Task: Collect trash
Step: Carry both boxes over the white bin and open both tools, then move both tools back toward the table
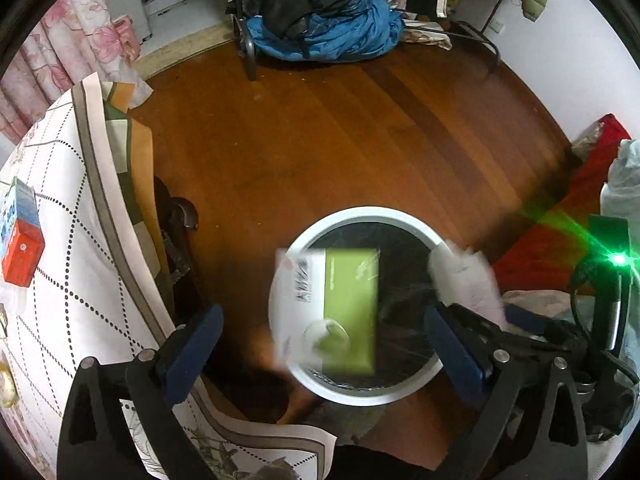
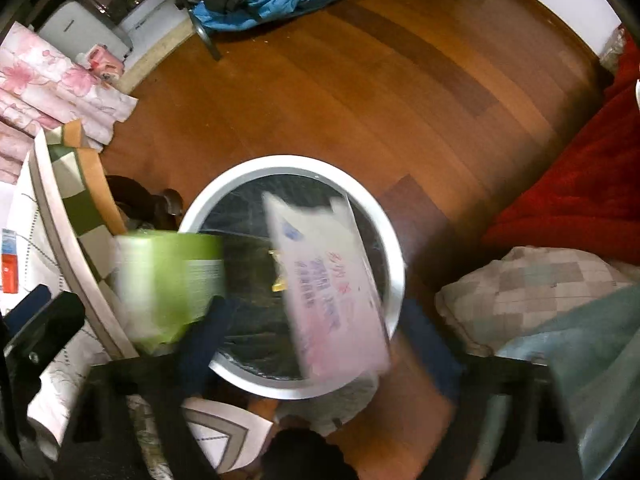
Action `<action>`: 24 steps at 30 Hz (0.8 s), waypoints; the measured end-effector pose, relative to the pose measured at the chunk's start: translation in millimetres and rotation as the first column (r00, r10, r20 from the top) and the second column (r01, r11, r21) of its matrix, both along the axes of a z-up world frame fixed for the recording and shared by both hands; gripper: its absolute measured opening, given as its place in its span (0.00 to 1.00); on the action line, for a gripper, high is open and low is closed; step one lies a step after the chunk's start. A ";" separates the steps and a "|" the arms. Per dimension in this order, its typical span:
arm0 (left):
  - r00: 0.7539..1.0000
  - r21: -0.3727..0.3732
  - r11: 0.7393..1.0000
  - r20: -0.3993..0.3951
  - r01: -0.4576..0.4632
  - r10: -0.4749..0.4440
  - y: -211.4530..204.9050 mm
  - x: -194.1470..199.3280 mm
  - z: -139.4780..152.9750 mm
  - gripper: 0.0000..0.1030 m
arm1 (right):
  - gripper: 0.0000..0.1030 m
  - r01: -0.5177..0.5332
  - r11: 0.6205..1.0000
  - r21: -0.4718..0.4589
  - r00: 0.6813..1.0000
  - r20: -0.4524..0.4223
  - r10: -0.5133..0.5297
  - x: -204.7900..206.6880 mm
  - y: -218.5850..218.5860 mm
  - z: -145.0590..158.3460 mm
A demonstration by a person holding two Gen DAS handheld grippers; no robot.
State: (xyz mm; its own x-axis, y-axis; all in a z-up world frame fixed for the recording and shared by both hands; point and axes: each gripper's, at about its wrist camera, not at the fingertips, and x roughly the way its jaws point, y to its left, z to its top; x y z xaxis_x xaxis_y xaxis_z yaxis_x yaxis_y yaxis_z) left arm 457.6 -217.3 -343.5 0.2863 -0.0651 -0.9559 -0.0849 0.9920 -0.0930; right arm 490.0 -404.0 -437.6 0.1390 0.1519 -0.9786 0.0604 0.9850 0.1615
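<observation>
A white-rimmed round bin [image 1: 400, 216] with a dark liner stands on the wooden floor, below both grippers. A green and white box [image 1: 348, 308] shows motion-blurred over the bin's mouth, between the wide-apart fingers of my open left gripper [image 1: 326, 344] and touching neither. The same box [image 2: 168, 280] appears blurred at the bin's left rim [image 2: 288, 162] in the right wrist view. A white and pink printed packet [image 2: 332, 288] is blurred over the bin, between the spread fingers of my right gripper [image 2: 316, 340], which looks open. The packet [image 1: 464, 276] also shows at the bin's right edge.
A table with a dotted white cloth [image 1: 60, 280] lies to the left, carrying a red and blue carton [image 1: 20, 240]. A red blanket [image 2: 580, 184] and checked pillow [image 2: 532, 292] are on the right. A rack with blue clothing [image 1: 328, 32] stands at the far side of the floor.
</observation>
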 end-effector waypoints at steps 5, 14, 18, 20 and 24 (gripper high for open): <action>1.000 0.026 1.000 -0.001 -0.009 0.009 1.4 -1.5 -3.7 1.00 | 0.95 -0.018 0.998 -0.057 1.000 -0.008 0.018 -8.9 2.0 2.3; 1.000 0.075 0.997 0.012 -0.014 0.013 2.4 -10.4 4.0 1.00 | 0.96 -0.018 0.995 -0.099 1.000 0.009 0.019 -24.1 3.0 24.0; 0.999 0.079 0.997 0.030 -0.018 0.016 5.4 -16.1 15.4 1.00 | 0.96 -0.015 0.995 -0.099 0.999 0.031 0.018 -30.9 2.3 41.9; 0.999 0.082 0.996 0.045 -0.022 0.018 5.5 -19.6 25.4 1.00 | 0.96 -0.014 0.995 -0.096 0.999 0.047 0.018 -35.7 2.6 54.3; 0.996 0.089 0.996 0.083 -0.032 0.024 8.5 -28.1 47.8 1.00 | 0.96 -0.003 0.996 -0.091 0.996 0.087 0.011 -45.6 2.7 81.6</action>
